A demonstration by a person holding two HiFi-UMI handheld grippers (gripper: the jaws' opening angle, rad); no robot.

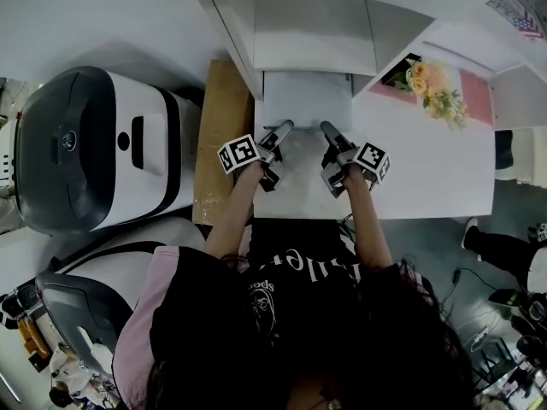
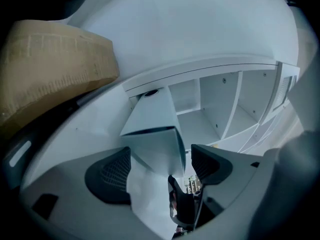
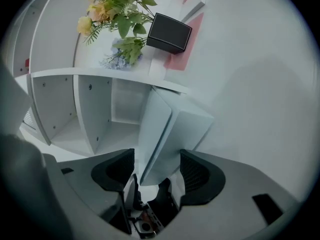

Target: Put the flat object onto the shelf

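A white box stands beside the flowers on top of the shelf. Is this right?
No: the box beside the flowers on top of the shelf is black, not white. The right gripper view shows it.

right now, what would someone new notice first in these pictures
A white flat box lies at the mouth of the white shelf, with the left gripper and right gripper at its near corners. A big black-and-white machine stands at the left, yellow flowers at the right.
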